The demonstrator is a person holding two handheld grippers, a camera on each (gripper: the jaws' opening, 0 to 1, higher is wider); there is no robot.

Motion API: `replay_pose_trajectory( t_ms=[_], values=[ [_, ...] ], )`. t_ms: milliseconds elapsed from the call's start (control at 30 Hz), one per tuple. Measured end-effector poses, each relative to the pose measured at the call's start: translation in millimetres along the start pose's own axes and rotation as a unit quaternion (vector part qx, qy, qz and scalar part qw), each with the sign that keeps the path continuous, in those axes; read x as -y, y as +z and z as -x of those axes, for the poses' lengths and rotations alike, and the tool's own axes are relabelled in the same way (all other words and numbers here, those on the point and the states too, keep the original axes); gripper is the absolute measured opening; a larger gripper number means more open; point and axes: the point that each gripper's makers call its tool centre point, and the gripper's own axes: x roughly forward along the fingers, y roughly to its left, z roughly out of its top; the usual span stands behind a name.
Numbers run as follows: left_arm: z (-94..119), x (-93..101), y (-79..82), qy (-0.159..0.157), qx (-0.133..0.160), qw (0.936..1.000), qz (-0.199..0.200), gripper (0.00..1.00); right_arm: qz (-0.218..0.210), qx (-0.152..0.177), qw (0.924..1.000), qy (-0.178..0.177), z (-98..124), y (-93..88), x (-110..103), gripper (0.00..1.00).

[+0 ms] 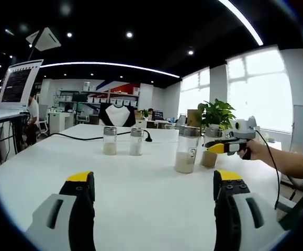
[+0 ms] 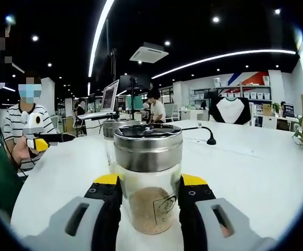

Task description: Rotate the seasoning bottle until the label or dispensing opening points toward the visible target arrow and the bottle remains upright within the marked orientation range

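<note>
Right up close in the right gripper view, the right tongs are closing on the seasoning bottle, one jaw pressing each side of the glass at 9 and 3 o'clock. It is standing upright on the white bench, steel cap on top, brownish powder sitting in the bottom, a small round emblem on the glass facing the camera. Behind it a second jar is peeking out at 11 o'clock. Further round at 9 o'clock the left tongs are hovering over the bench edge in a person's hand.

Switching to the left gripper view, the left tongs are gaping wide with nothing between the jaws. Beyond them, two small shakers are standing side by side at 11 o'clock, and a taller jar is standing at 1 o'clock. Just right of it, the right tongs are gripping the seasoning bottle. A black cable is trailing across the far bench, and a potted plant is rising behind.
</note>
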Motion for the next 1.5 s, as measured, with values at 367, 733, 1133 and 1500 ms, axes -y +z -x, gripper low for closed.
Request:
replay_pose_trajectory(
  t_ms=[367, 733, 1133, 1500],
  values=[
    [-0.5, -1.4, -4.0, 0.003, -0.006, 1.0000, 0.006, 0.99, -0.007, 0.001, 0.9991, -0.043, -0.6, 0.0, 2.0, 0.41],
    [0.7, -4.5, -2.4, 0.010, -0.004, 0.9999, 0.008, 1.00, -0.013, -0.003, 0.9958, -0.090, -1.2, 0.1, 4.6, 0.40],
    [-0.8, -2.7, -3.0, 0.010, -0.005, 0.9999, 0.003, 1.00, -0.020, -0.007, 0.9897, -0.141, 0.0, -0.9, 7.7, 0.40],
    [-0.7, -1.7, -4.9, 0.007, -0.008, 0.9999, 0.003, 1.00, -0.029, -0.017, 0.9815, -0.189, -0.1, -1.7, 10.6, 0.40]
  ],
)
